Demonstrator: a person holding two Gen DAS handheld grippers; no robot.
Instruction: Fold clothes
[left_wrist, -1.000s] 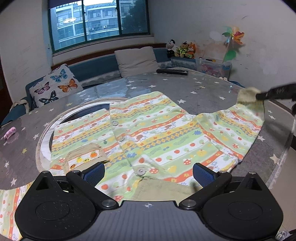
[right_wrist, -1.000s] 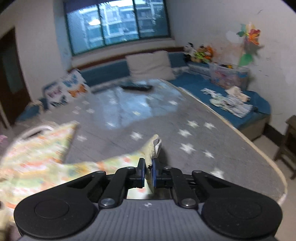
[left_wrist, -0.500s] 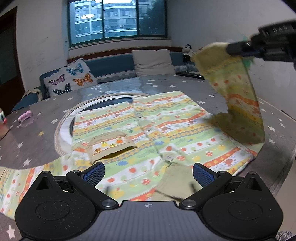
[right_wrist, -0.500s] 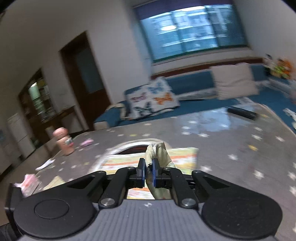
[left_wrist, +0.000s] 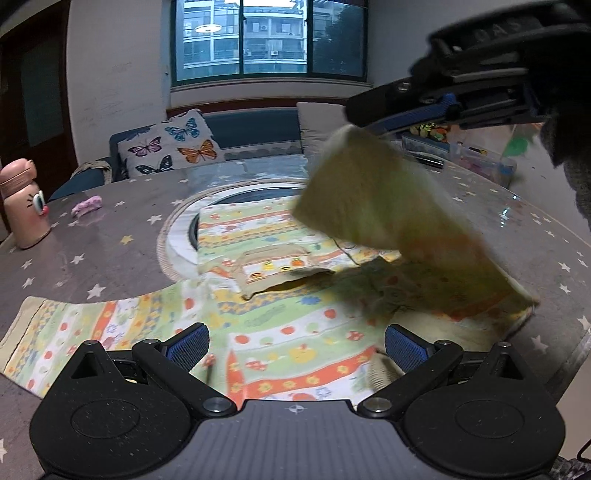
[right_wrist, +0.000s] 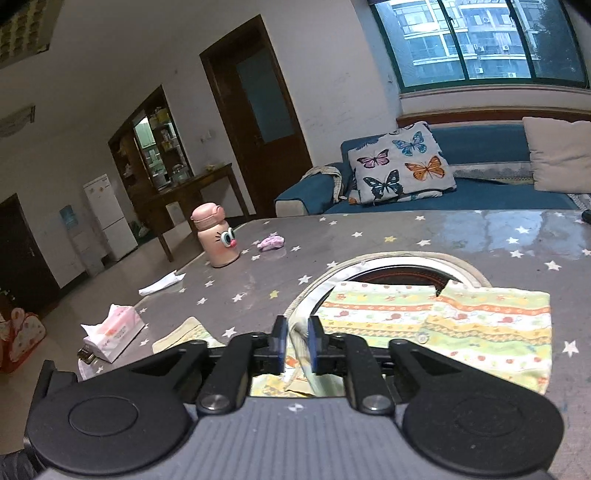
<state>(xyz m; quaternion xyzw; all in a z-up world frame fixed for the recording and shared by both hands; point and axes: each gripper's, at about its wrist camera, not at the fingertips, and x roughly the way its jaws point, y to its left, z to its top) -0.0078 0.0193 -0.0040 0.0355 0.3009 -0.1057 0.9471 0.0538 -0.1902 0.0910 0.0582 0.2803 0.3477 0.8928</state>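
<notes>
A green, orange and yellow striped child's shirt (left_wrist: 295, 332) lies flat on the grey star-patterned table (left_wrist: 110, 221). My left gripper (left_wrist: 295, 347) is open just above its near hem, holding nothing. My right gripper (right_wrist: 296, 345) is shut on the cuff of the shirt's right sleeve (left_wrist: 388, 206) and holds it raised over the shirt's body, as the left wrist view shows. The other sleeve (left_wrist: 74, 328) lies spread out to the left. The shirt body (right_wrist: 461, 325) also shows in the right wrist view.
A pink bottle (left_wrist: 22, 206) and a small pink cloth (left_wrist: 86, 205) sit on the table's left side. A tissue pack (right_wrist: 114, 330) lies near the table edge. A round inset (left_wrist: 240, 195) lies under the shirt's far edge. A blue sofa with cushions (left_wrist: 173, 147) stands behind.
My right gripper has carried the sleeve cuff up and leftward over the shirt body. My left gripper has shifted left and stayed open.
</notes>
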